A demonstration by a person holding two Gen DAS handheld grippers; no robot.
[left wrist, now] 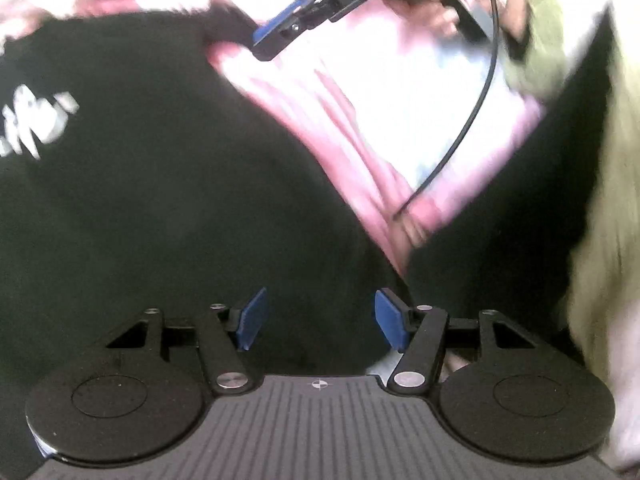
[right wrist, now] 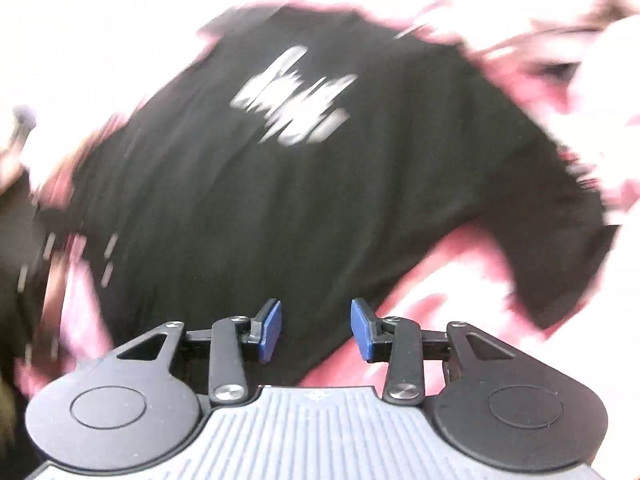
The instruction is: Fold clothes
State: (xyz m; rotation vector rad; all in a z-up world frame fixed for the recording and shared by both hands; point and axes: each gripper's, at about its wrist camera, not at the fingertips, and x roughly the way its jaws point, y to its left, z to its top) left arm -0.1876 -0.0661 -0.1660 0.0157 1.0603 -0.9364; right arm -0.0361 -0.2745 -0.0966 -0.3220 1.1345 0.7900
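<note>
A black T-shirt [left wrist: 140, 160] with a white print lies spread on a pink cloth [left wrist: 360, 128]. My left gripper [left wrist: 320, 322] hovers over the shirt's near part, jaws apart, with nothing pinched between the blue pads [left wrist: 252, 320]. At the top of the left wrist view, my right gripper [left wrist: 266, 42] points down at the shirt's far edge, held by a person's hand [left wrist: 440, 0]. In the blurred right wrist view, the same T-shirt [right wrist: 300, 180] fills the middle, and the right gripper [right wrist: 316, 330] stands open above its lower edge, gripping nothing.
A yellow-green garment [left wrist: 600, 208] lies along the right side. A thin black cable [left wrist: 472, 120] hangs from the right gripper across the pink cloth [right wrist: 440, 280]. A dark piece of fabric with pale dashes [right wrist: 24, 248] sits at the left edge of the right wrist view.
</note>
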